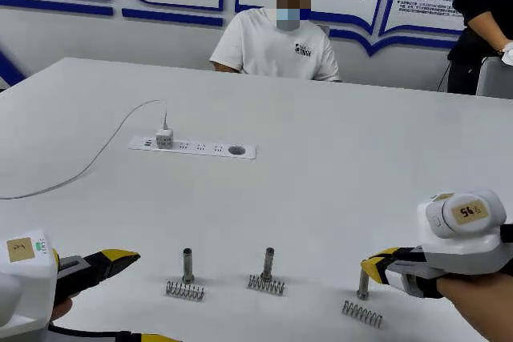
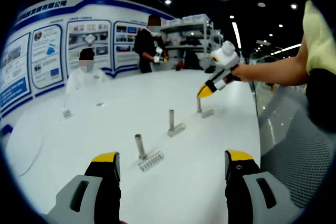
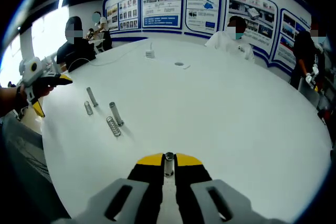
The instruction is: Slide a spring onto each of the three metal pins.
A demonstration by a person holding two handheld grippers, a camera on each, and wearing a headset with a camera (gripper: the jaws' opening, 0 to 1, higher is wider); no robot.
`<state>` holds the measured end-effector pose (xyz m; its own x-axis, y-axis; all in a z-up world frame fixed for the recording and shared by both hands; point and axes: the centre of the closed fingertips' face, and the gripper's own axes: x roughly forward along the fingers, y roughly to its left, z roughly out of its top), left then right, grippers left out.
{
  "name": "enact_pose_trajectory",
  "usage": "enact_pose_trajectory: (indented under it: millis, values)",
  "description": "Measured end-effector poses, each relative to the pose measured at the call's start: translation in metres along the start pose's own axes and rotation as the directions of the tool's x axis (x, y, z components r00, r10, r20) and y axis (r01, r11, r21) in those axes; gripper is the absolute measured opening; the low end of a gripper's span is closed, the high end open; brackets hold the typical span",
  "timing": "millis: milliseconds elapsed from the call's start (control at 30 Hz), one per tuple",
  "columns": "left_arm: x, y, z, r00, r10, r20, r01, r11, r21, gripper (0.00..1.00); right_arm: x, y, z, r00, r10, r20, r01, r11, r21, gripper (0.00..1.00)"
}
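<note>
Your table is smooth, white, softly matt. Each pin is dull grey metal, each spring brighter metal wire. Your left gripper and right gripper have white plastic shells and matt black, yellow-tipped jaws.

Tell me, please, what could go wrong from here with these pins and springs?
1. The right hand-held gripper is shut on the top of the right pin. Gripped there, the pin could tip, and the right spring has no free end to slide over.
2. The left hand-held gripper is wide open, facing the left pin. A jaw might knock it over or roll the left spring away.
</note>
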<state>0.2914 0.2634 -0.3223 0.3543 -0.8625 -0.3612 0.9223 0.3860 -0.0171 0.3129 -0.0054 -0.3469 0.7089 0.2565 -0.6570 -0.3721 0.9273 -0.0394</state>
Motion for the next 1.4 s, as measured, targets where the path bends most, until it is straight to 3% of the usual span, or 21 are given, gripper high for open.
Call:
enact_pose_trajectory:
  millis: [900,1100,1400]
  values:
    - [-0.003,-0.005,0.001,1.0,0.003,0.0,-0.003,1.0,0.006,0.83,0.0,0.0,-0.013,0.9996,0.004,-0.029,-0.005,0.999,-0.032,0.13]
    - [-0.003,-0.006,0.001,1.0,0.002,-0.002,-0.002,1.0,0.006,0.83,-0.004,0.0,-0.025,0.9987,0.007,-0.051,-0.008,1.0,-0.025,0.15]
    - [-0.002,-0.006,0.001,1.0,-0.003,-0.003,0.003,1.0,0.008,0.83,-0.01,0.007,-0.038,0.9947,0.06,-0.084,-0.064,0.997,-0.046,0.16]
